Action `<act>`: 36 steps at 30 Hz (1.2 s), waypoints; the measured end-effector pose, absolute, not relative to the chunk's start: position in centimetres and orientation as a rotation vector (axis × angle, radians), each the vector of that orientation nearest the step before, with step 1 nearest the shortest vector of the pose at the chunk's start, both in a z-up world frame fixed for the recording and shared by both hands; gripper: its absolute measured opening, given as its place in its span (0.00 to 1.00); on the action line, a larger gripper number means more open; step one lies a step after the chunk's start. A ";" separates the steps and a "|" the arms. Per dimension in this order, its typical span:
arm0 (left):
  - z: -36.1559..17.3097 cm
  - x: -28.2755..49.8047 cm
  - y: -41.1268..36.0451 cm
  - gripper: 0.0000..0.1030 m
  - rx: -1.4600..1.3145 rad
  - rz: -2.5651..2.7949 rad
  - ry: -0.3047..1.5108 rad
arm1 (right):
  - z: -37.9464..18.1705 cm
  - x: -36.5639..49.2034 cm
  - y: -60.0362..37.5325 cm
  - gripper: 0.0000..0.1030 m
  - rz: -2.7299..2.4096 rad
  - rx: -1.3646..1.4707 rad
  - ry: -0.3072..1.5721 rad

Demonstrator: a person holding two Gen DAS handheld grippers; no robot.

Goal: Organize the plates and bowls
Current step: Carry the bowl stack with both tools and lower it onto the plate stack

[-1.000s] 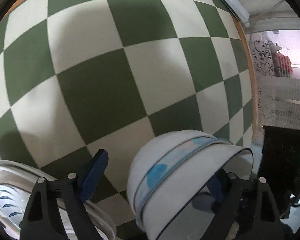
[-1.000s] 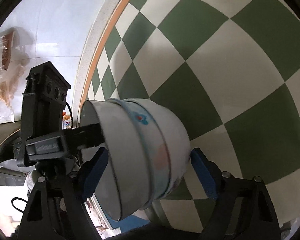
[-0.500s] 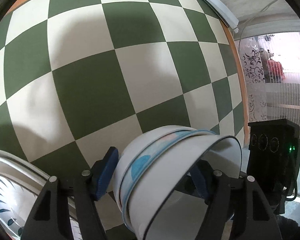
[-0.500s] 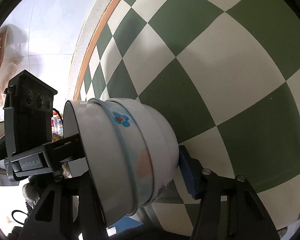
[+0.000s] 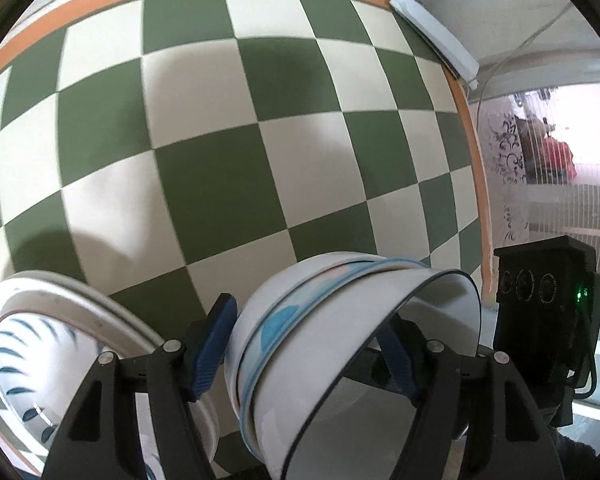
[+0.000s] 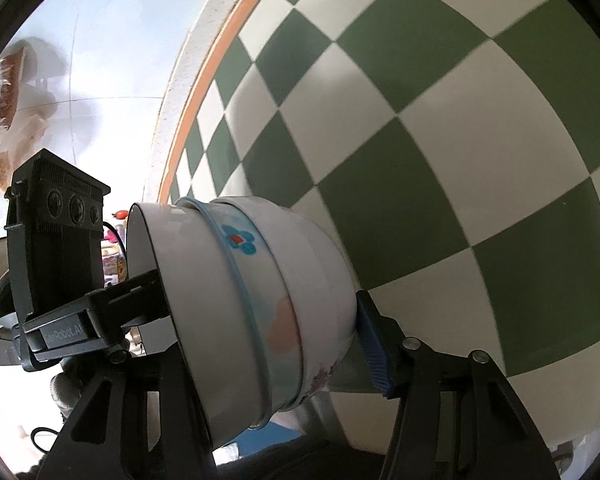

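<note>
Left wrist view: cloth (image 5: 204, 184) beyond jaws | plate (image 5: 32, 344) left of jaws | bowls (image 5: 340, 344) nested, tilted, between both jaws | changed: both pairs have narrowed onto bowls, stack now gripped, ready to move | left gripper (image 5: 304, 364) half-open, clamped, pitched steeply down | right gripper (image 6: 268, 344) half-open, clamped, angled down

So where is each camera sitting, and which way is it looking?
Left wrist: on the left tool, looking down its black fingers at the stack of bowls, a plate, checkered cloth.
Right wrist: on the right tool, looking down its fingers at the stack sideways-on.
Shared: the stack they grip, the cloth, each other's black box.
</note>
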State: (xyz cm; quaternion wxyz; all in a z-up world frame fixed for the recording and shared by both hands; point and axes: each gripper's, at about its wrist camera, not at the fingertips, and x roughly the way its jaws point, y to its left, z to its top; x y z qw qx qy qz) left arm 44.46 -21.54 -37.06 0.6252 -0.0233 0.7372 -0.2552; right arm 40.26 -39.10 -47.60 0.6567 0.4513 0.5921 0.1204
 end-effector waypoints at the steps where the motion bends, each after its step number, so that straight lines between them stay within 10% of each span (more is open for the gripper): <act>1: -36.7 44.5 -21.3 0.65 -0.061 -0.582 1.685 | -47.4 40.5 -38.8 0.55 0.279 1.020 1.344; 36: -34.5 45.5 -2.7 0.65 -0.274 -0.398 1.582 | -44.8 47.3 -20.0 0.54 0.509 0.738 1.465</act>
